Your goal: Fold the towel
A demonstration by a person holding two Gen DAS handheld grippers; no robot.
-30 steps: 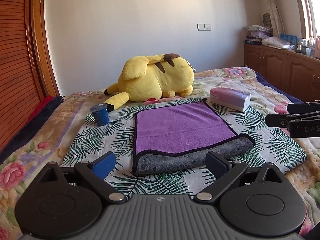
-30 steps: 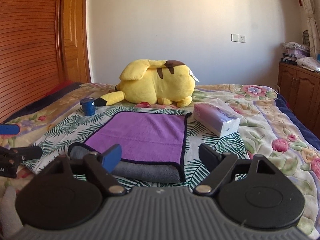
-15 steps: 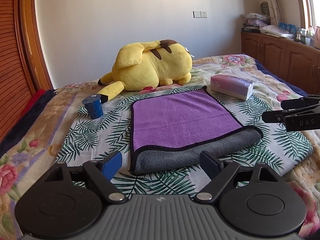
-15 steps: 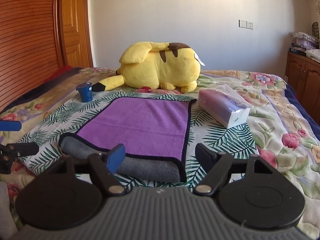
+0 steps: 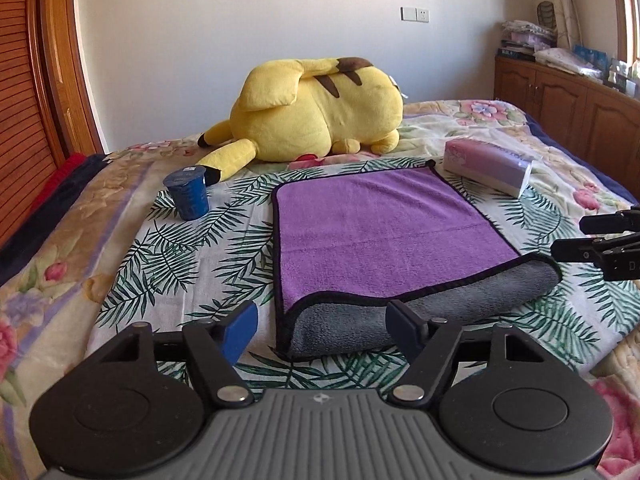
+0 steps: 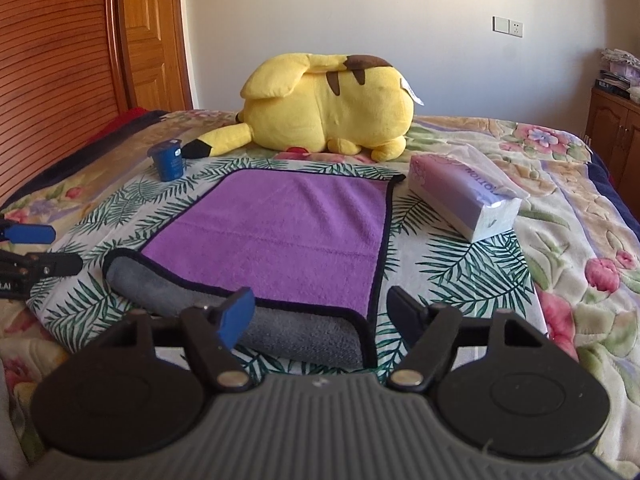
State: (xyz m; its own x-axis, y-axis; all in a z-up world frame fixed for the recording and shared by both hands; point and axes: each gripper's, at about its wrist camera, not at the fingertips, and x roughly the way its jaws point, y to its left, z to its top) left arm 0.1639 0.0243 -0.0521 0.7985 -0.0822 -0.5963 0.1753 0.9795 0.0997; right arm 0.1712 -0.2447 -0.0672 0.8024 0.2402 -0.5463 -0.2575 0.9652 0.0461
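Observation:
A purple towel point(image 5: 380, 232) with a grey underside and black trim lies flat on the bed, its near edge folded over so a thick grey roll faces me. It also shows in the right wrist view point(image 6: 288, 236). My left gripper point(image 5: 320, 326) is open and empty, just short of the towel's near left corner. My right gripper point(image 6: 320, 310) is open and empty, just short of the near right corner. Each gripper shows at the edge of the other's view.
A big yellow plush toy point(image 5: 316, 112) lies behind the towel. A blue cup point(image 5: 188, 192) stands to the towel's far left. A purple tissue pack point(image 5: 488, 166) lies at its far right. Wooden cabinets point(image 5: 568, 108) stand on the right, a wooden door point(image 6: 152, 36) on the left.
Both grippers have moved forward toward the towel's near edge, which now looks closer. Both stay open. The towel has not moved.

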